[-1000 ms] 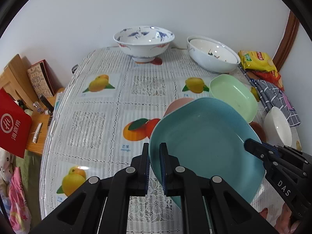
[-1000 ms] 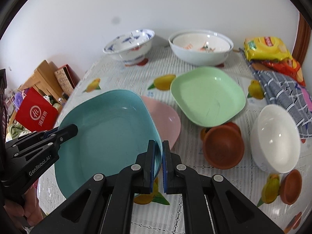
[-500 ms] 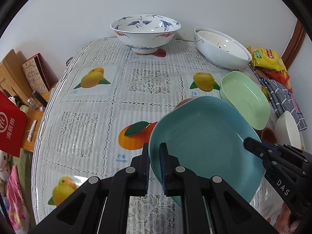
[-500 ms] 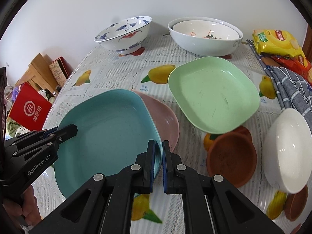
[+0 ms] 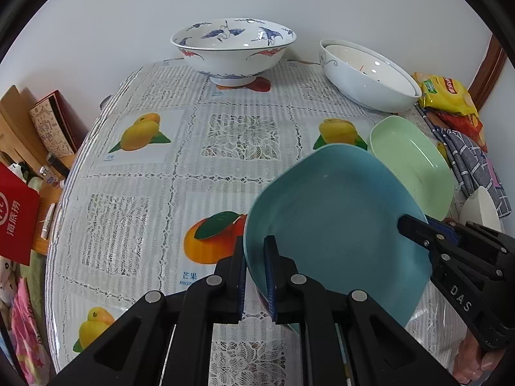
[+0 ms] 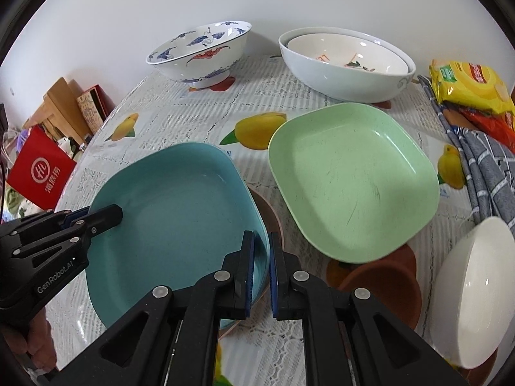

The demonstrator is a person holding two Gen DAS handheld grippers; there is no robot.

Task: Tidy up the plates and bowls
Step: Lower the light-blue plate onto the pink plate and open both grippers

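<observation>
Both grippers pinch the rim of a teal square plate point(image 5: 334, 212) on opposite sides, holding it just above the table. My left gripper point(image 5: 254, 251) is shut on its left rim; my right gripper point(image 6: 261, 251) is shut on its right rim. The teal plate point(image 6: 173, 212) sits over a pink plate point(image 6: 272, 222), which is almost hidden beneath it. A green square plate point(image 6: 351, 180) lies to the right; it also shows in the left wrist view point(image 5: 412, 164).
A blue-patterned bowl point(image 5: 233, 50) and nested white bowls point(image 6: 344, 64) stand at the back. A white bowl point(image 6: 473, 289) and brown bowl point(image 6: 383, 281) sit at the right, with snack packets point(image 6: 470, 87) and a cloth point(image 6: 486, 167). The table edge point(image 5: 67, 193) drops off at the left.
Both grippers, still holding the teal plate, have lowered and moved forward. The teal plate now covers nearly all of the pink plate.
</observation>
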